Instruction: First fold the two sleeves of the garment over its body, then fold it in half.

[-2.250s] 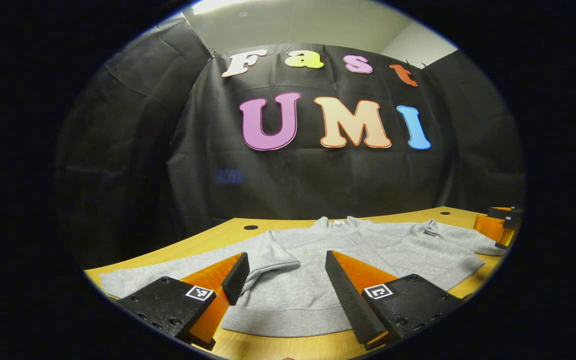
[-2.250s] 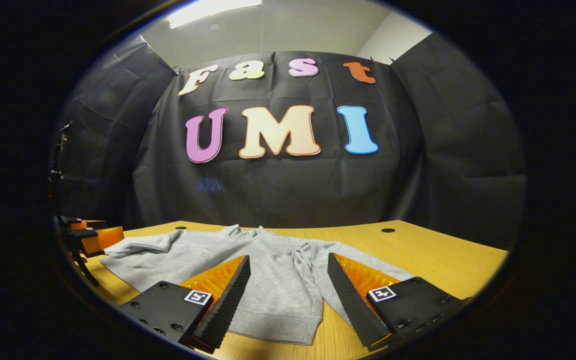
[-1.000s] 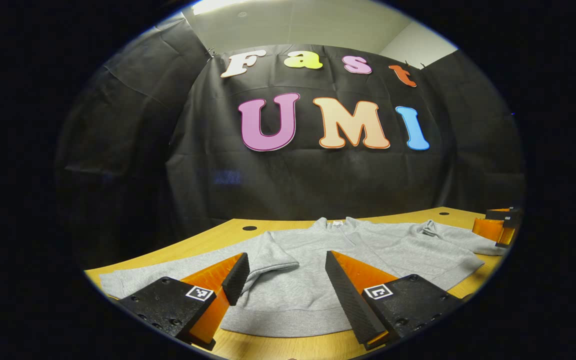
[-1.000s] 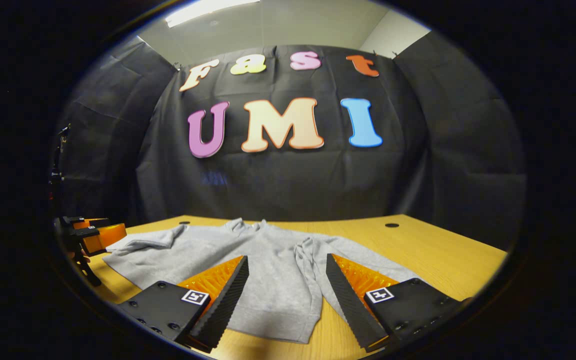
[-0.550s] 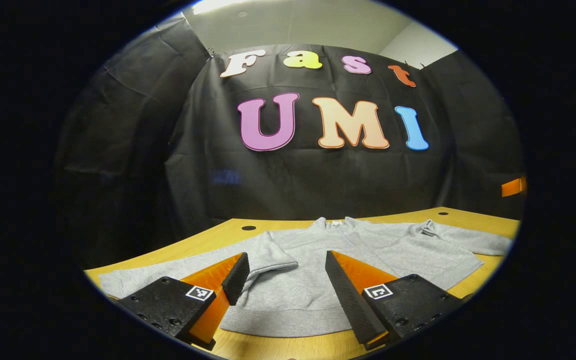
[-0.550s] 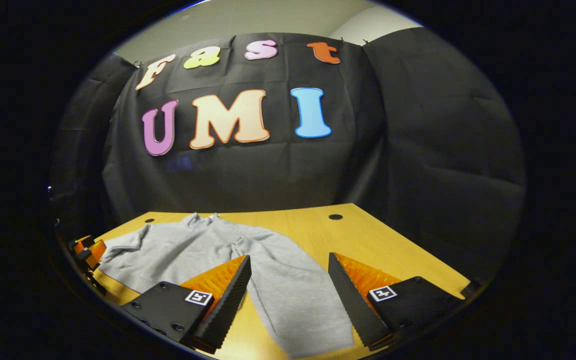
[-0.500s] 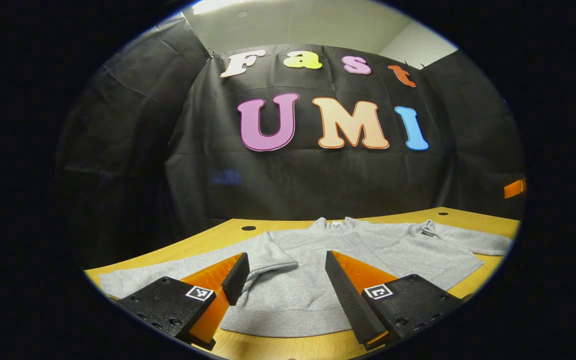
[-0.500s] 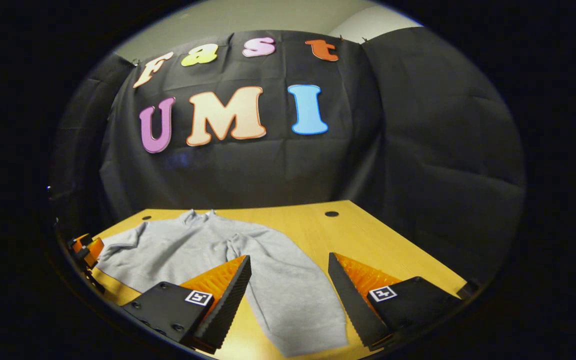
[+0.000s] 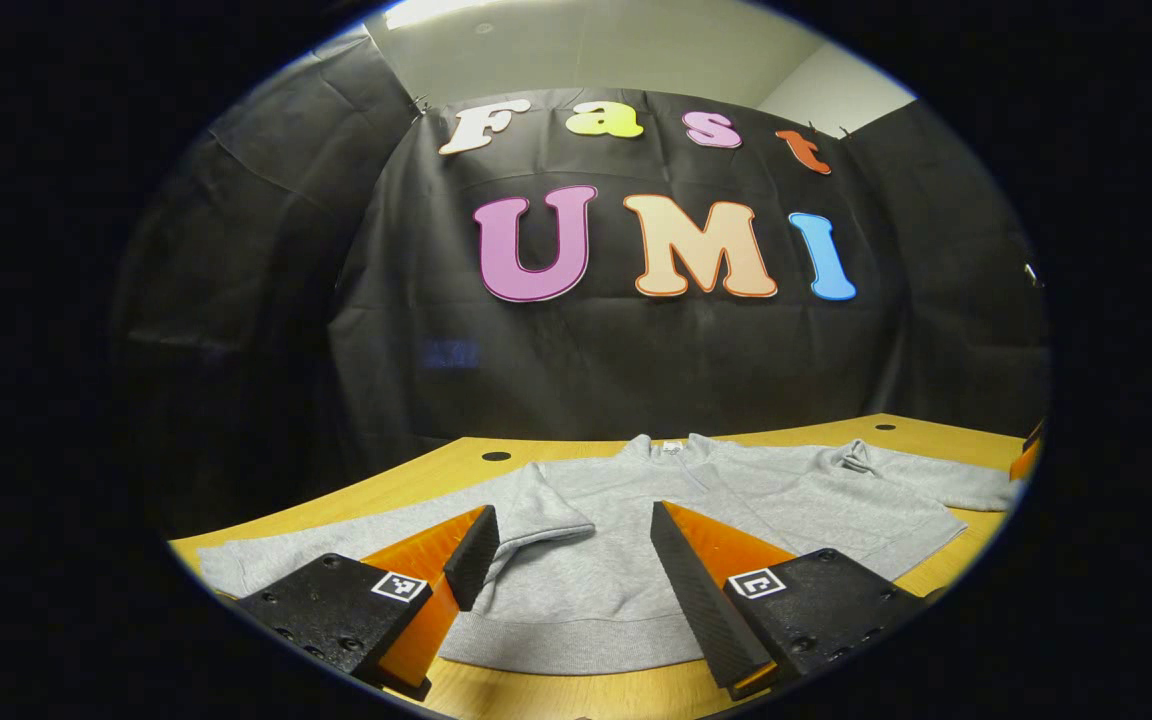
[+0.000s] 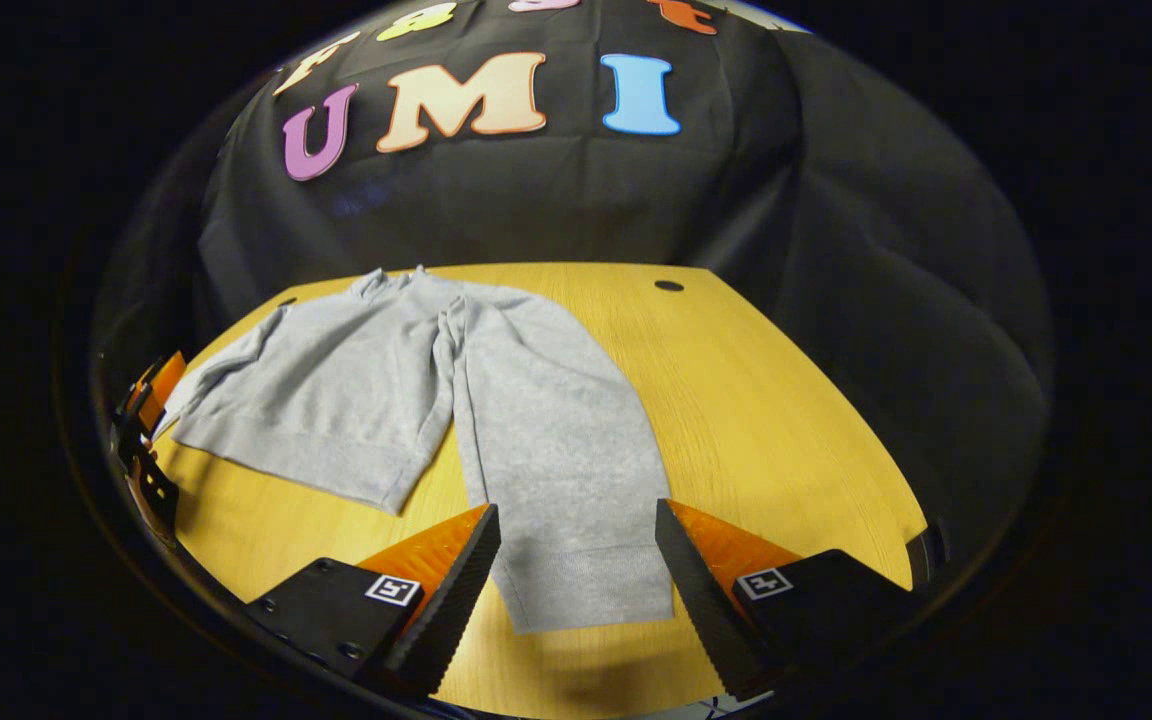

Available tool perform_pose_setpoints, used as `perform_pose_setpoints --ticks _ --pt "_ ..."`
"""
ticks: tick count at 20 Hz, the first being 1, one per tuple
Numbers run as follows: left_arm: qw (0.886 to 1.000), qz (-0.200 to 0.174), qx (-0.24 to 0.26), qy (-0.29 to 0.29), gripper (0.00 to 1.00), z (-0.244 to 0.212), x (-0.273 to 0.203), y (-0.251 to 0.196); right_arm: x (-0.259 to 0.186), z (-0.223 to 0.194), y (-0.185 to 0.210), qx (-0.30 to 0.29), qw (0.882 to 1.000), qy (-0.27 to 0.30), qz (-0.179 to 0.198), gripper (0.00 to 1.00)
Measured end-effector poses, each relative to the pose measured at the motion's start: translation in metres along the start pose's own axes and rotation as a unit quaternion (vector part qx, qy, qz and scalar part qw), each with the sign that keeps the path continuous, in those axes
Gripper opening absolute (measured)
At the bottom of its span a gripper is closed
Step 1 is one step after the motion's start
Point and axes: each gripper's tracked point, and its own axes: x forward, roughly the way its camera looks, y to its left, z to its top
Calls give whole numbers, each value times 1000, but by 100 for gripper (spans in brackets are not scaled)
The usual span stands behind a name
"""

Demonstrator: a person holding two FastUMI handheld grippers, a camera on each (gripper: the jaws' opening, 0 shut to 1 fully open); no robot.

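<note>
The wooden worktop carries a grey sweatshirt lying flat, one sleeve stretched toward the near edge. The right gripper hovers above that sleeve's cuff with jaws spread wide, holding nothing. The left gripper sits low over the sweatshirt's hem, jaws likewise released.

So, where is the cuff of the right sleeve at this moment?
In the right gripper view, the cuff lies flat on the wooden table near its front edge, directly between the open fingers of the right gripper.
</note>
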Motion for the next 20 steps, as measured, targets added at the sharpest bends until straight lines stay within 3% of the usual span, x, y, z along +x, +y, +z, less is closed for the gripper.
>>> perform_pose_setpoints --ticks 6,11,16,17,20 --pt "1000 0 1 0 93 0 0 0 -1 -28 -3 11 999 47 -1 98" --pt "1000 0 0 0 93 1 0 0 2 -33 -2 46 998 49 13 98" --pt "1000 0 0 0 93 0 0 0 3 -37 2 40 998 44 25 97" --pt "1000 -1 0 1 93 0 0 1 2 -37 3 39 998 46 28 87" --pt "1000 -1 0 1 93 0 0 1 4 -37 13 36 997 48 46 85"
